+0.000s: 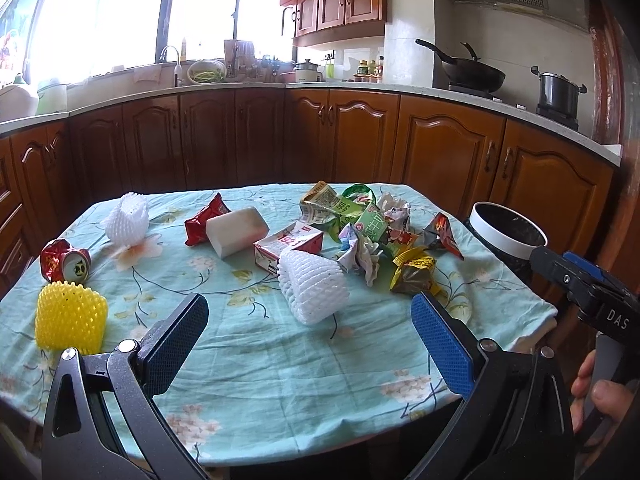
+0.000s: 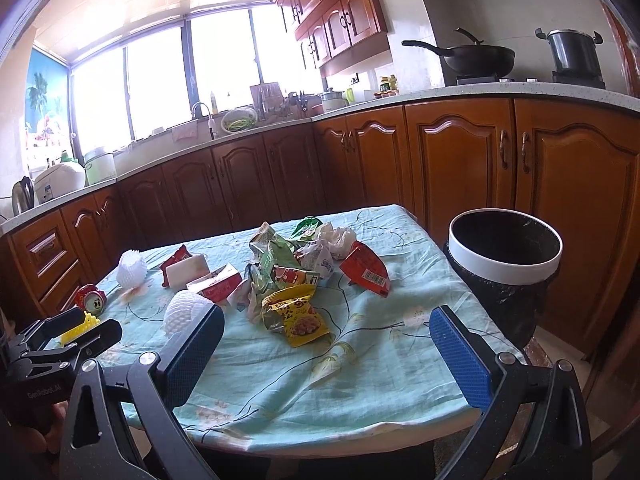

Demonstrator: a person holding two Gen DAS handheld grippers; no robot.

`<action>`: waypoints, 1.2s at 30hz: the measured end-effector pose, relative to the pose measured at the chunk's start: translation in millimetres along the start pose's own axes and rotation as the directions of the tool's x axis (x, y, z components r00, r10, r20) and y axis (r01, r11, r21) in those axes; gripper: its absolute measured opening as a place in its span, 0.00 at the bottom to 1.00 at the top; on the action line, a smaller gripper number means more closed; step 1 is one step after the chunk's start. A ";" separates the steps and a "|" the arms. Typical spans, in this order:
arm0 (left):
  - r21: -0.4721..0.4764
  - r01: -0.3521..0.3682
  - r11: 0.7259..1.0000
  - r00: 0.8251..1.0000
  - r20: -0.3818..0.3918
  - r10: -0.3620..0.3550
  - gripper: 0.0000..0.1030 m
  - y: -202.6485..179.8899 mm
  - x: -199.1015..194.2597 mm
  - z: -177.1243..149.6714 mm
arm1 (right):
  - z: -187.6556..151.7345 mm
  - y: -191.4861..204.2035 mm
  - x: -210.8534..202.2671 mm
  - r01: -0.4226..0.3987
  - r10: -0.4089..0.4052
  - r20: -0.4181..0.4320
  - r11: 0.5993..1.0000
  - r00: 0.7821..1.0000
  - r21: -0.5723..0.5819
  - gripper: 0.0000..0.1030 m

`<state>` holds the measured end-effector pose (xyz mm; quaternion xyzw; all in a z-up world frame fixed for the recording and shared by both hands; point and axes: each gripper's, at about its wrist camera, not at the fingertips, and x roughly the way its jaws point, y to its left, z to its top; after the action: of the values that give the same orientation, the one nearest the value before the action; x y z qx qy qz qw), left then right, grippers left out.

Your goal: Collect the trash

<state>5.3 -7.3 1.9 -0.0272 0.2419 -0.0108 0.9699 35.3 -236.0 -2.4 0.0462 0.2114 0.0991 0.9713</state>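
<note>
— Room near the table (image 1: 256,360) edge?
— Bare floral cloth runs from the near edge up to the white foam net (image 1: 310,290). Left gripper (image 1: 310,334) hangs over that strip, jaws wide apart, holding nothing.
— And the right gripper (image 2: 326,350)?
— Also spread wide and empty above the near edge. Trash bin (image 2: 505,256), white-rimmed with a black liner, stands off the table at three o'clock.
— Textures?
— Crinkled wrapper pile (image 1: 376,232) at twelve o'clock; yellow foil packet (image 2: 296,314) nearest. Crushed can (image 1: 66,260) and knobbly yellow foam net (image 1: 70,316) at nine o'clock, smooth white block (image 1: 238,230) beside a red-and-white carton (image 1: 286,246).
</note>
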 end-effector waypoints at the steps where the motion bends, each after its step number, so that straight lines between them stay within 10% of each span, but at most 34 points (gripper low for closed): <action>1: 0.000 0.000 1.000 1.000 0.000 0.000 1.00 0.0 -0.1 -0.1 | -0.1 0.0 0.0 0.000 0.000 0.000 1.000 1.000 0.000 1.00; 36: -0.009 0.021 1.000 0.999 -0.038 -0.022 1.00 4.2 11.2 2.5 | 4.9 3.3 8.6 -0.048 0.048 -0.029 0.999 0.998 0.017 1.00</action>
<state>16.4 -3.3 -1.5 -0.0336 0.2602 -0.0207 0.9648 44.4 -231.3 -0.9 0.0576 0.2255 0.1214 0.9649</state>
